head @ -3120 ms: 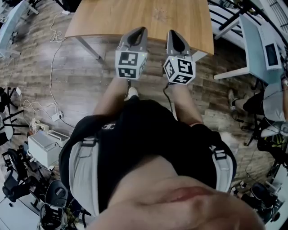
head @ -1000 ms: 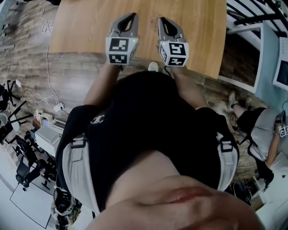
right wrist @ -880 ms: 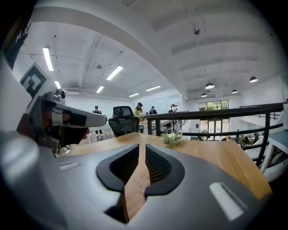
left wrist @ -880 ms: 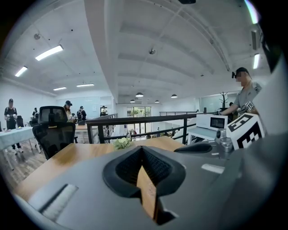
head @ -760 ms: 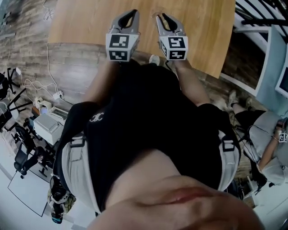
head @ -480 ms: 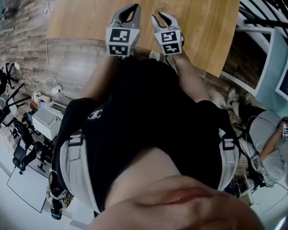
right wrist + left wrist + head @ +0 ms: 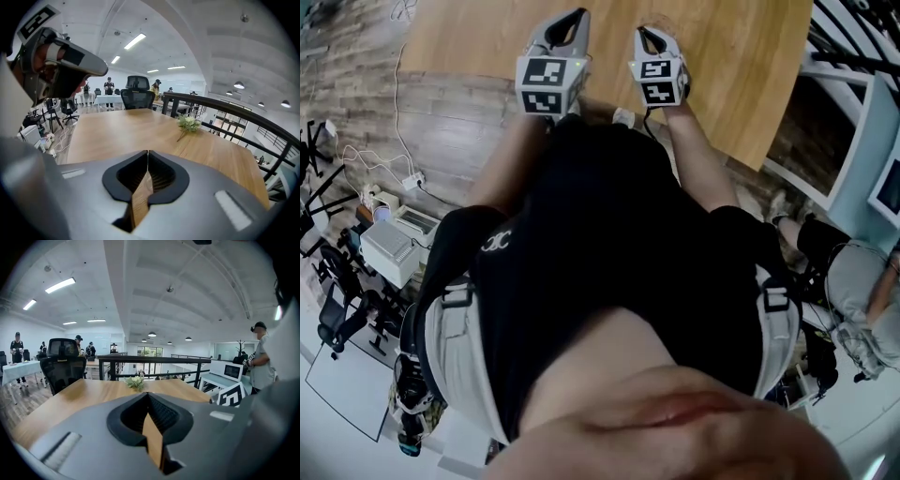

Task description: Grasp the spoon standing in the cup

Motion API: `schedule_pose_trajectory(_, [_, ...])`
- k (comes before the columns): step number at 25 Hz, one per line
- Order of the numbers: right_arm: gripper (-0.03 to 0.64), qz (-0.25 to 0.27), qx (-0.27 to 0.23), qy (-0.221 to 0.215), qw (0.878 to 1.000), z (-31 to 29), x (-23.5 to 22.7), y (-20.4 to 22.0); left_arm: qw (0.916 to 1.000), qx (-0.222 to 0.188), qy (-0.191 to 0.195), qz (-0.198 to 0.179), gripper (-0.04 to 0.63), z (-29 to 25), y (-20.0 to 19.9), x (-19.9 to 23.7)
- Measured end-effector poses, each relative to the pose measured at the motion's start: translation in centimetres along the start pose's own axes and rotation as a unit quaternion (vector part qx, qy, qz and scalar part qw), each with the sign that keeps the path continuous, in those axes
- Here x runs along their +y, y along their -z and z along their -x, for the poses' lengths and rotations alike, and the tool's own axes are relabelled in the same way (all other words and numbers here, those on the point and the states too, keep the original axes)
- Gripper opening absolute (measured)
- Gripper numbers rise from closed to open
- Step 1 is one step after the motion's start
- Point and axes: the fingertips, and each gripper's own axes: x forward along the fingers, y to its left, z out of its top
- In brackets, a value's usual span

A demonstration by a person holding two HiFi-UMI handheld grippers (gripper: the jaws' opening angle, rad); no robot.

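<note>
No cup or spoon shows in any view. I hold both grippers side by side above the near edge of a long wooden table [image 7: 722, 56]. The left gripper [image 7: 579, 14] has its jaws together, with nothing between them [image 7: 148, 393]. The right gripper [image 7: 640, 32] is closing, its jaw tips meeting with nothing between them [image 7: 147, 152]. Both point along the bare tabletop. A small bunch of white flowers [image 7: 189, 123] lies far down the table, ahead of both grippers [image 7: 136, 380].
A black office chair [image 7: 63, 364] stands at the table's far left end. A dark railing [image 7: 225, 110] runs along the table's right side. Cables and equipment [image 7: 389, 248] lie on the floor to my left. Several people stand at desks far off.
Both grippers have come forward from above the floor to over the table's near edge. The right gripper has shifted a little to the right, away from the left one.
</note>
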Motion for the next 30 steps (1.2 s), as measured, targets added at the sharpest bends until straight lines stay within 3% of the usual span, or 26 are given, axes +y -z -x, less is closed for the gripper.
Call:
schedule_pose_trajectory(11, [0.005,-0.052,-0.083,0.058,0.994,3.9,-3.0,-5.8,0.9979,-0.023,0.06,-0.009,0.012,-1.6,-1.8,-1.3])
schedule_pose_trajectory(17, [0.005,-0.09,-0.147,0.109,0.979,8.1,-5.8,-9.4,0.9953,-0.03,0.091,-0.013,0.012,-2.8,-2.7,-2.5])
schedule_pose_trajectory(22, [0.005,-0.109,-0.201,0.154,0.961,11.9,-7.5,-12.0,0.9942,-0.05,0.095,-0.005,0.012,-3.4,-4.2,-2.7])
schedule_pose_trajectory(30, [0.003,-0.148,-0.207,0.182,0.95,14.3,-8.7,-9.7,0.9917,-0.065,0.11,-0.017,0.012,-4.1,-5.5,-3.2])
